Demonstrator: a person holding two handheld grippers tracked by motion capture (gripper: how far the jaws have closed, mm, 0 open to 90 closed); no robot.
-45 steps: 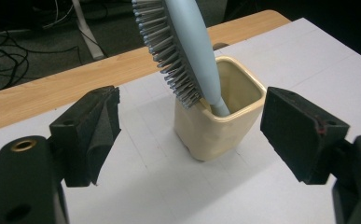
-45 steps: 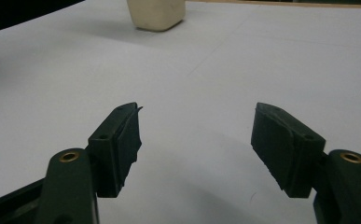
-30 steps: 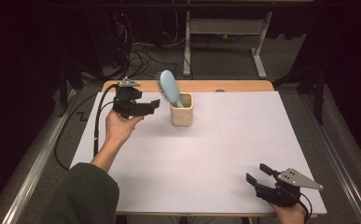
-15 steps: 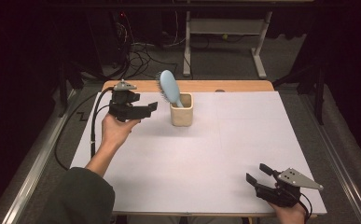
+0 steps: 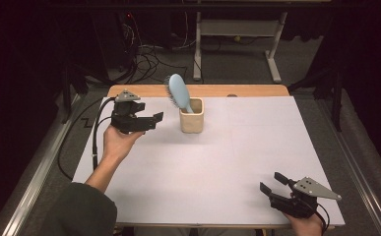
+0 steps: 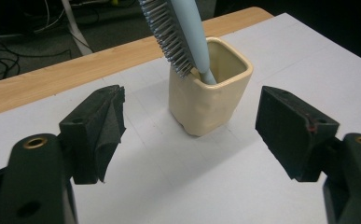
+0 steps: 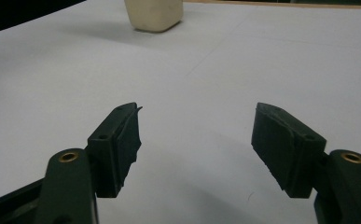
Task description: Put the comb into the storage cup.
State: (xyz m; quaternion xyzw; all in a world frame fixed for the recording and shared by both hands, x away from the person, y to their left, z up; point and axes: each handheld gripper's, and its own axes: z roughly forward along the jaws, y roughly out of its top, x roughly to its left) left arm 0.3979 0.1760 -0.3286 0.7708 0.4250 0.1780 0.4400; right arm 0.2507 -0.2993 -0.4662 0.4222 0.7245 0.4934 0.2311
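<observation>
A cream square cup point(image 5: 191, 122) stands on the white table point(image 5: 212, 167) near its far edge. A light blue hairbrush point(image 5: 177, 90) stands handle down in it, bristles facing left and leaning left. My left gripper point(image 5: 157, 118) hovers just left of the cup, level and pointing at it, jaws open and empty. In the left gripper view the cup point(image 6: 209, 100) and the brush point(image 6: 180, 32) lie ahead between the spread jaws of my left gripper point(image 6: 190, 100), apart from them. My right gripper point(image 5: 270, 182) rests open and empty at the near right corner, shown also in its own view point(image 7: 196, 112).
A strip of bare wood point(image 5: 143, 91) runs along the table's far edge behind the white sheet. A black cable point(image 5: 95, 142) trails from the left gripper off the left side. The cup point(image 7: 154, 14) is far ahead in the right gripper view. A metal stand point(image 5: 237, 34) and floor cables lie beyond.
The left gripper has drifted slightly left and toward the person, a little away from the cup. The right gripper has stayed put.
</observation>
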